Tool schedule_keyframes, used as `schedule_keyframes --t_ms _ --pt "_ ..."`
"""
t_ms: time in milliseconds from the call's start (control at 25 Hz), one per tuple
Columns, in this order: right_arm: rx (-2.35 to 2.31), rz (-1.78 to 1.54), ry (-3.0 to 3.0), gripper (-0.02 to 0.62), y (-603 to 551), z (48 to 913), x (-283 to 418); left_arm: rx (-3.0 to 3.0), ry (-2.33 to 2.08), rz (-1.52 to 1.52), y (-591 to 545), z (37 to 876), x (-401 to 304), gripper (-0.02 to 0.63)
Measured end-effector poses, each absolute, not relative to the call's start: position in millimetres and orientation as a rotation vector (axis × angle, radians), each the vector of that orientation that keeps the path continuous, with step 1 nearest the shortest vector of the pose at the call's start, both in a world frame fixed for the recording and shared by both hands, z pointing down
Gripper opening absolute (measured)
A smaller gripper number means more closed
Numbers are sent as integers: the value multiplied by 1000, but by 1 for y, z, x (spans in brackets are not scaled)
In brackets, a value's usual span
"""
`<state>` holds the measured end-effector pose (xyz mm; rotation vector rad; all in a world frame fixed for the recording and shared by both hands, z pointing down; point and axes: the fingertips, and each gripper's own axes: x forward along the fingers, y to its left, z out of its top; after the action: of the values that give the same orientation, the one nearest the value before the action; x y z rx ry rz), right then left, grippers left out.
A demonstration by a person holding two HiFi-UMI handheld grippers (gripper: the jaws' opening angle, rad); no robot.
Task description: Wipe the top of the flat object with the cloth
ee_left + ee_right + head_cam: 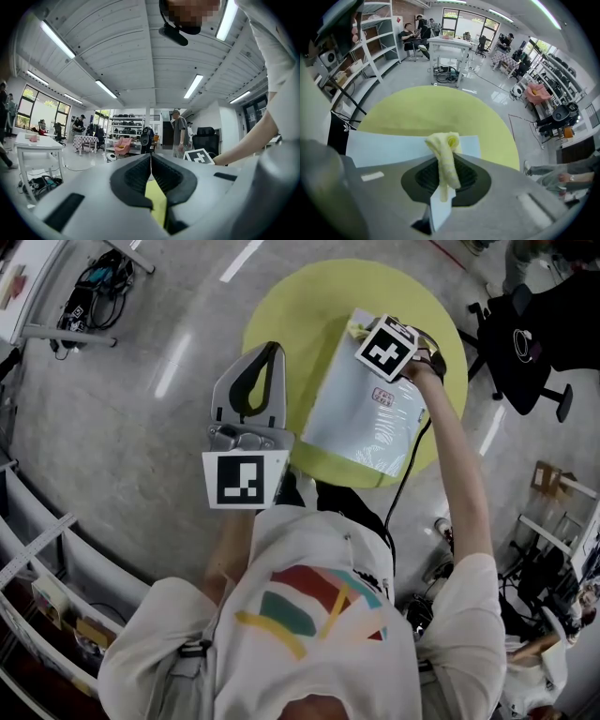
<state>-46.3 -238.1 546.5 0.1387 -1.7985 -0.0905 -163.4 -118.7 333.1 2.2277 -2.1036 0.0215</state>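
At twelve o'clock on the round yellow table (281,306), the head view shows our right gripper (367,334) bringing a yellow cloth (355,328) to the far corner of the pale blue pouch (361,418), likely so we can wipe toward us. Our left gripper (270,354) hangs at nine o'clock, clear of that path.

Left gripper view: its jaws meet on nothing and point out into the room.

Right gripper view: the jaws pinch the bunched cloth, and its tuft pokes past the tips, ready to rub.
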Motion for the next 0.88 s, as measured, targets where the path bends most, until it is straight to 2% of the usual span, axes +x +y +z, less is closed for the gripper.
schedule_keyframes --t_ms 880 --pt "-30 -7 -1797 26 -87 548 -48 2271 -2073 28 -117 334 -157 17"
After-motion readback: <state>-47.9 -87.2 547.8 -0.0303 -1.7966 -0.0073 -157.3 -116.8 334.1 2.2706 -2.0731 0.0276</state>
